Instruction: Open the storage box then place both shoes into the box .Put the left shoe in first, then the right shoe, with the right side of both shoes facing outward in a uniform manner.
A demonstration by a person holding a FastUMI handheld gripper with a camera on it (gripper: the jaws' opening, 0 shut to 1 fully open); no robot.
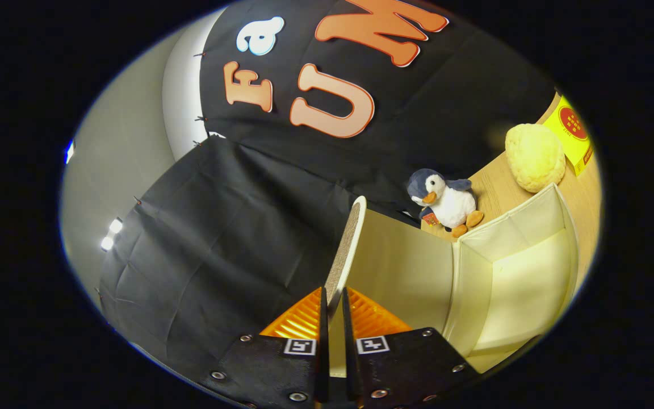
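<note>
Jaws nearly closed, pinching box lid (345, 250) edge.

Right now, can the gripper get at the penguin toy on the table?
Probably not as things stand. The gripper is shut on the box lid, holding it raised, and the open storage box lies between the fingers and the plush penguin beyond it. It would need to release the lid first.

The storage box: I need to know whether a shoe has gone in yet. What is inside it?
The storage box shows only bare cream walls and floor inside, no shoe. The gripper holds the raised lid between its fingers. The lid and fingers cover the box's near corner, so that part cannot be checked.
</note>
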